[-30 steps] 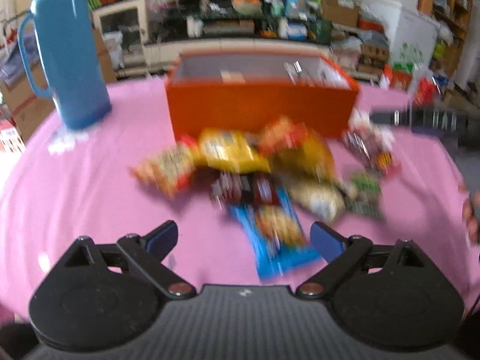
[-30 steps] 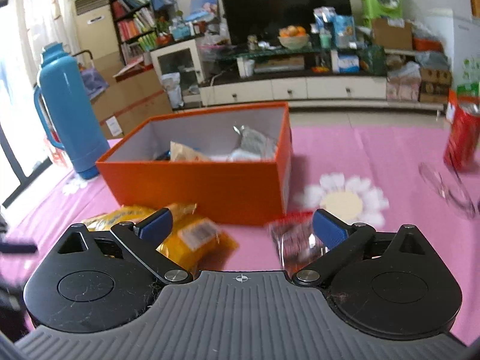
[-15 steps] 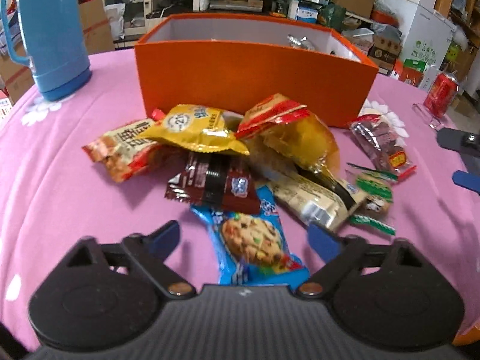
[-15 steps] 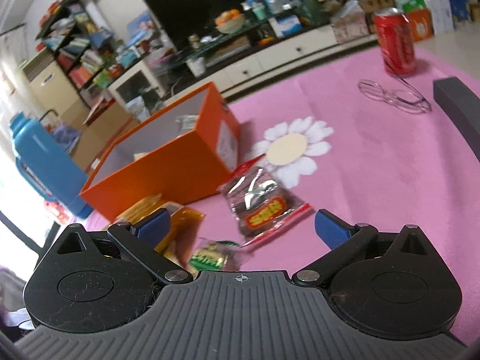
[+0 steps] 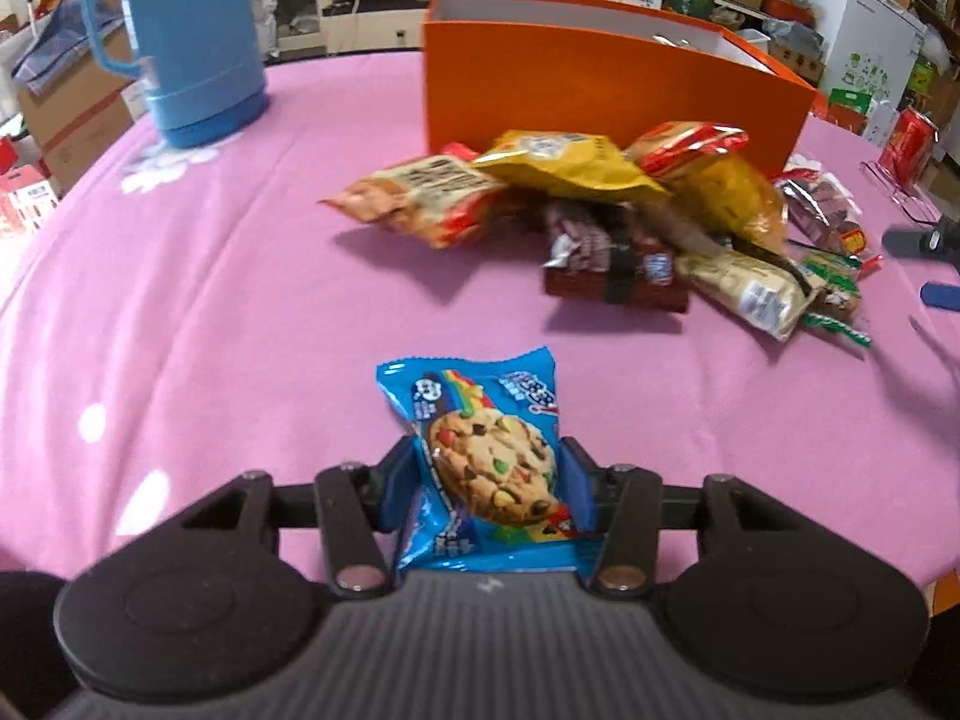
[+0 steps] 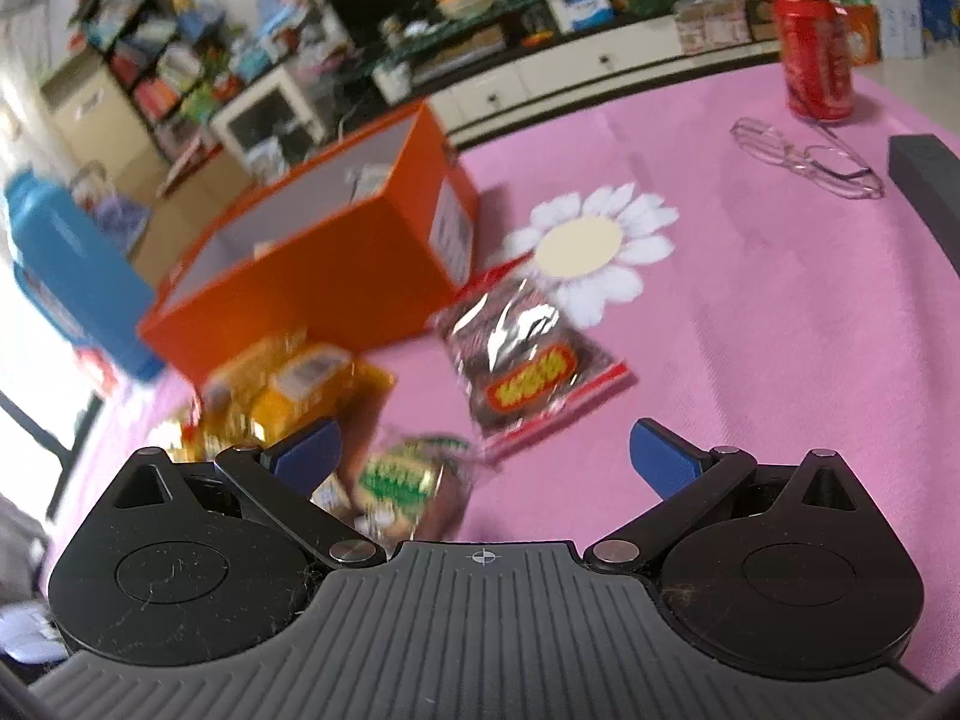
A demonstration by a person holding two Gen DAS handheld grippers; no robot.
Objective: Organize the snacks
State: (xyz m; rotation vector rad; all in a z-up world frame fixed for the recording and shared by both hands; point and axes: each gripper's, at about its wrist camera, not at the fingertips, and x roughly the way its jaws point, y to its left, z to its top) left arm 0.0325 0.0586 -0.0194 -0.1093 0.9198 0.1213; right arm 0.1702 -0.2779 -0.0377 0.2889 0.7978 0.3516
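Observation:
My left gripper (image 5: 489, 483) is shut on a blue cookie packet (image 5: 480, 456) and holds it over the pink tablecloth, apart from the snack pile (image 5: 600, 222). The pile of yellow, red and brown packets lies in front of the orange box (image 5: 606, 90). My right gripper (image 6: 483, 456) is open and empty, low over a green-labelled packet (image 6: 408, 477) and a dark red-bordered packet (image 6: 528, 372). The orange box (image 6: 336, 264) sits behind them with a few items inside.
A blue thermos (image 5: 192, 42) stands at the far left. A red can (image 6: 819, 54), eyeglasses (image 6: 810, 159) and a dark block (image 6: 927, 186) lie at the right. A daisy print (image 6: 588, 246) marks the cloth beside the box.
My left gripper closed on the blue cookie packet and drew it back from the pile. My right gripper dropped lower toward the packets beside the box.

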